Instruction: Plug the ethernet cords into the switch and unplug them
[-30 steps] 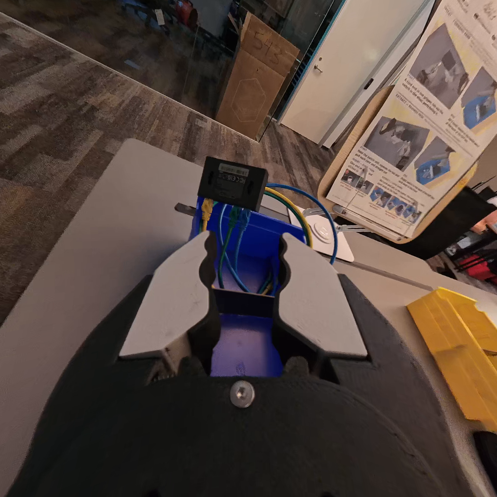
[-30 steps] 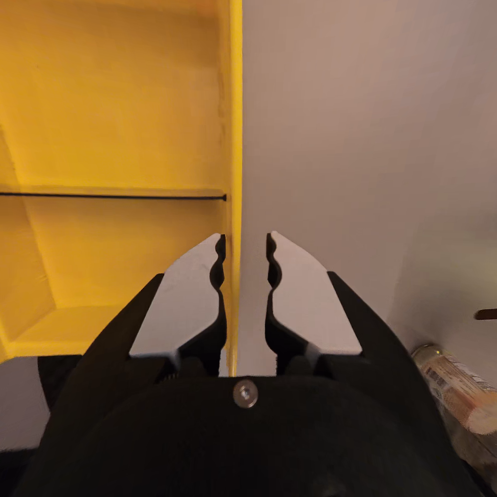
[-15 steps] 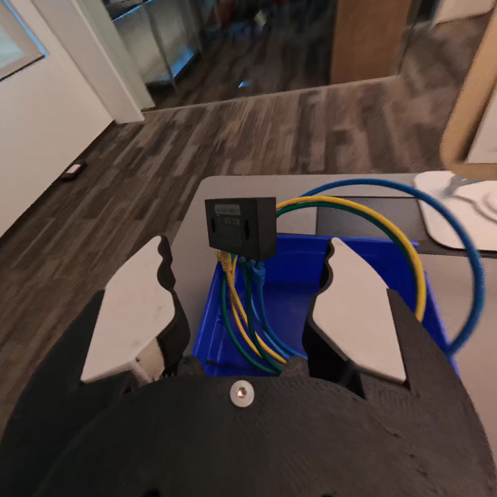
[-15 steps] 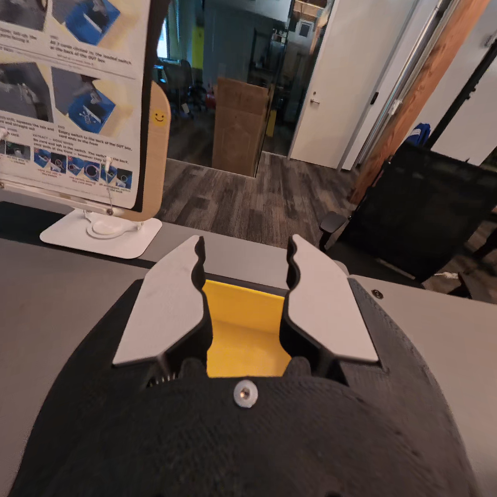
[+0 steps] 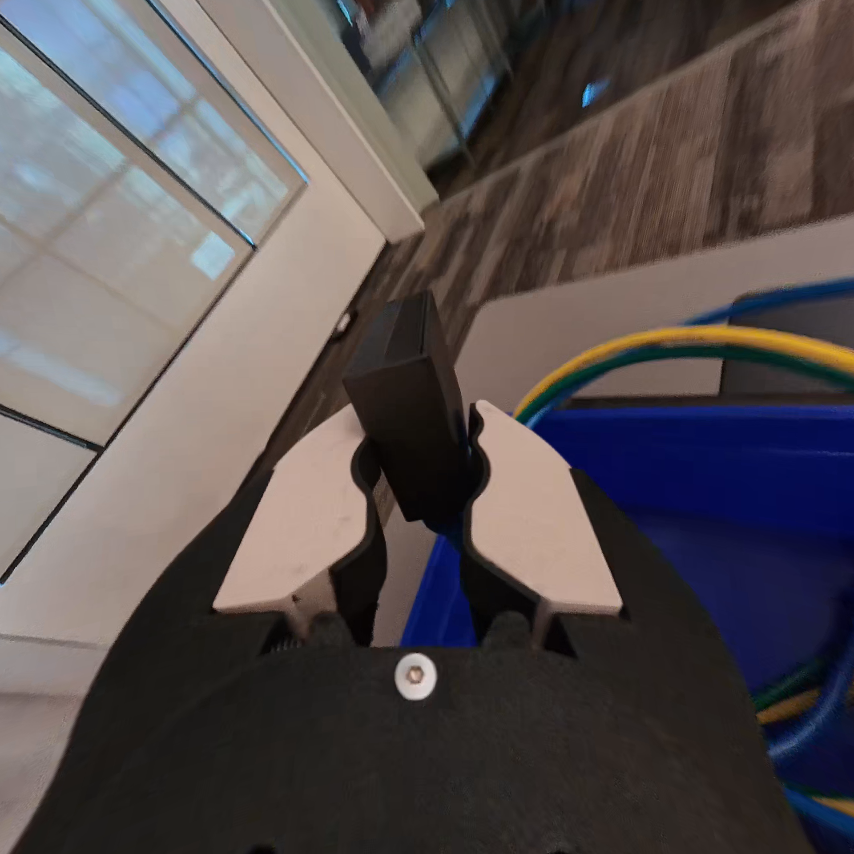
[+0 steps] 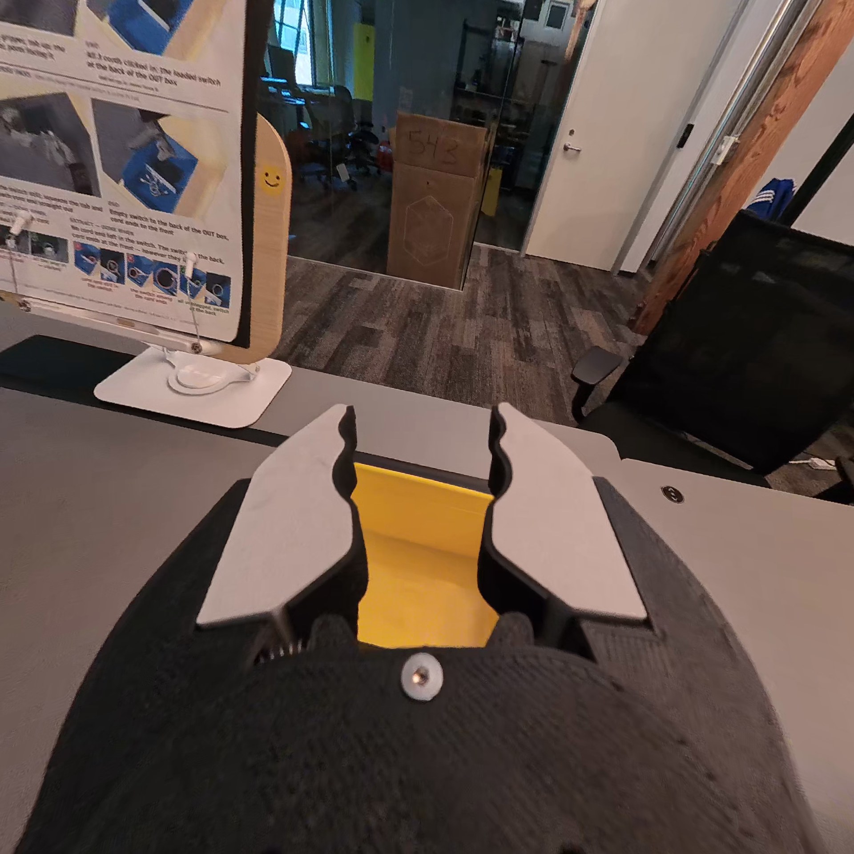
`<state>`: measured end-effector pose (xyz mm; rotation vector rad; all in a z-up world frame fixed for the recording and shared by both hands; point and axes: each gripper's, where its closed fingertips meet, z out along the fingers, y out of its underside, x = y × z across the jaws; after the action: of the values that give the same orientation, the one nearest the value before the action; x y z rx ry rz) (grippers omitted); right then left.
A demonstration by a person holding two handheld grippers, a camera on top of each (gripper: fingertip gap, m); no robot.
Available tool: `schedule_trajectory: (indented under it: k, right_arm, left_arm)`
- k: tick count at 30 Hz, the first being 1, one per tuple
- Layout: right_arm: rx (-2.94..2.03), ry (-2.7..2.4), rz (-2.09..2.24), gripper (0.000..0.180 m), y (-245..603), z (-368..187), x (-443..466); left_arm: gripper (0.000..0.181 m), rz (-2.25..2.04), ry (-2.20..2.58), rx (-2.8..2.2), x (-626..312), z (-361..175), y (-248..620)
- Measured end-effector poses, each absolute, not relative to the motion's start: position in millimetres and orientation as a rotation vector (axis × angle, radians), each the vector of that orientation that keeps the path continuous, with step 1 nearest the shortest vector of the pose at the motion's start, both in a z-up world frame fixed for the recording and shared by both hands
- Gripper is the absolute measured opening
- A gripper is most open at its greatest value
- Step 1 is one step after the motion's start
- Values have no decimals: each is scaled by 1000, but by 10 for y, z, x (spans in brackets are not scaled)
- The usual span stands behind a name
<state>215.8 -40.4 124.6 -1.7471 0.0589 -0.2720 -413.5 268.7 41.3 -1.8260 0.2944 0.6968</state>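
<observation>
In the left wrist view, my left gripper [image 5: 416, 423] is shut on the black switch [image 5: 402, 397], which stands up tilted between the fingertips, above the left edge of the blue bin [image 5: 693, 466]. Yellow [image 5: 693, 335], green [image 5: 702, 356] and blue [image 5: 785, 295] ethernet cords arc from behind the switch over the bin. A blue cord hangs from the switch's lower end. The ports are hidden. In the right wrist view, my right gripper [image 6: 421, 416] is open and empty above the yellow bin [image 6: 416, 545].
The grey table [image 6: 92, 485] carries an instruction board [image 6: 115, 161] on a white stand base [image 6: 194, 393] at the back left. A black chair [image 6: 739, 346] stands off the table's right side. A cardboard box [image 6: 434, 198] is on the floor beyond. A window wall lies left of the switch.
My left gripper swung left, moved in on the switch and closed on it; half a second ago it was open short of it. My right gripper has opened a little wider over the yellow bin.
</observation>
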Motion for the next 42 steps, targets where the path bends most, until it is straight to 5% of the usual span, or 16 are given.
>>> schedule_trajectory:
  k: [8, 20, 32, 42]
  right_arm:
    - [-1675, -116, -289, 54, -286, 1389, 1696]
    - [-1619, -390, -179, 53, -16, 1309, 876]
    - [-1634, -456, -62, 53, 88, 1154, 713]
    - [-1630, -425, -34, 53, 54, 1175, 862]
  left_arm:
    - [28, 337, 311, -1350, -3654, 1988, 1682]
    - [28, -295, 745, -1079, -2615, 3287, 597]
    - [29, -193, 983, -904, -1762, 4779, -58]
    - [29, -430, 1126, -857, -1281, 5124, -449]
